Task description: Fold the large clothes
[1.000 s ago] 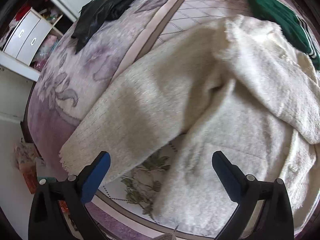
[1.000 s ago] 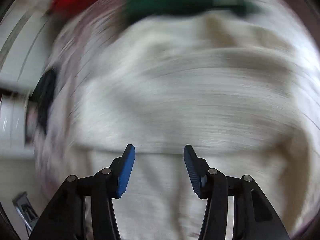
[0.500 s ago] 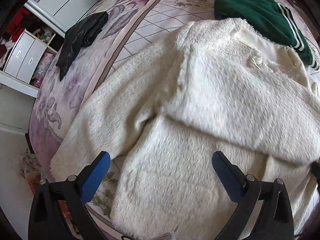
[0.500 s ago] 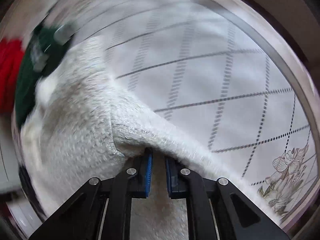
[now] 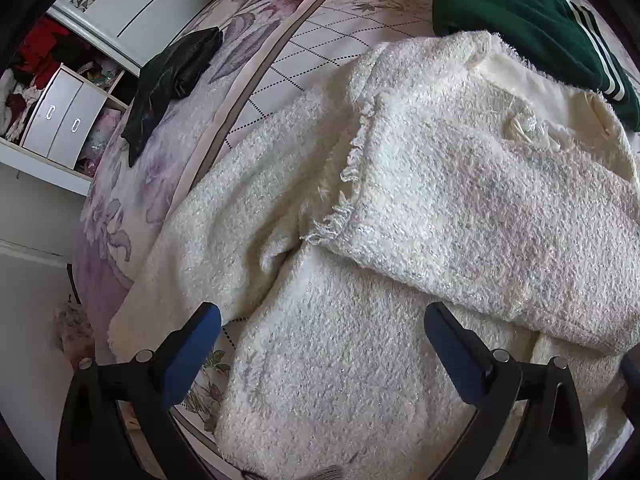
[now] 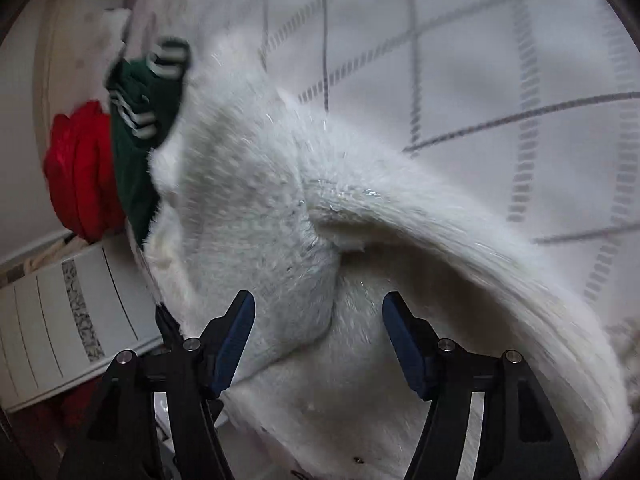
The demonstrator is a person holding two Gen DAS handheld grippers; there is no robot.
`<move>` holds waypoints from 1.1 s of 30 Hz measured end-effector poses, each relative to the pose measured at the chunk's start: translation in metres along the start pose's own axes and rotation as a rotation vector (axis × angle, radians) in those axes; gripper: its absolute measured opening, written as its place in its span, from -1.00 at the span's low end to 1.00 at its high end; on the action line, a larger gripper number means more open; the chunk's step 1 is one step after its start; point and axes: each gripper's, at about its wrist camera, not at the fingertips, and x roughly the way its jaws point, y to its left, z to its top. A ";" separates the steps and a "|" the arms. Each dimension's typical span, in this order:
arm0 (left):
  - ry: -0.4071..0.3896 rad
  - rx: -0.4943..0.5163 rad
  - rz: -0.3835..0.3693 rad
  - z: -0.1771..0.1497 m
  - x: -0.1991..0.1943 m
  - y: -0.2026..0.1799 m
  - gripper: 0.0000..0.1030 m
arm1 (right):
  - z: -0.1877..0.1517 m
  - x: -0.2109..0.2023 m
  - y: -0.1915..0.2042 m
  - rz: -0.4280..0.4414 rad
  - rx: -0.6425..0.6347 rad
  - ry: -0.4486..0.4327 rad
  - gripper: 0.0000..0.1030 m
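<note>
Right wrist view is blurred, its right gripper (image 6: 318, 338) wide apart over the fuzzy cream-white woven coat (image 5: 360, 360), which lies on the floral quilted bedspread (image 5: 168, 152) ahead of the equally wide left gripper (image 5: 320, 356), white drawers (image 5: 60, 120) far left.

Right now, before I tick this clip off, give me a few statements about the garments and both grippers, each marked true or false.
1. The left gripper is open, with nothing between its fingers. True.
2. The right gripper is clamped shut on the cream coat. False: its jaws stand apart over the coat's fuzzy fabric.
3. One sleeve is folded across the coat's body. True.
4. The green garment has white stripes and lies at the coat's far edge. True.
5. The black garment lies on top of the cream coat. False: it lies apart from it on the floral bedspread.
</note>
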 end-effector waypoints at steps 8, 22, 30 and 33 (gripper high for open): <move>-0.020 -0.065 -0.011 0.014 0.017 0.000 1.00 | 0.010 -0.004 0.032 -0.060 -0.002 -0.200 -0.76; 0.034 -0.114 -0.037 0.053 0.069 0.000 1.00 | -0.029 0.013 0.107 -0.538 -0.485 -0.261 -0.36; 0.035 -0.122 -0.085 0.051 0.072 0.012 1.00 | -0.030 0.080 0.142 -0.878 -0.623 -0.187 -0.37; 0.064 -0.210 -0.143 0.031 0.055 0.045 1.00 | -0.054 0.094 0.164 -0.876 -0.655 -0.167 -0.37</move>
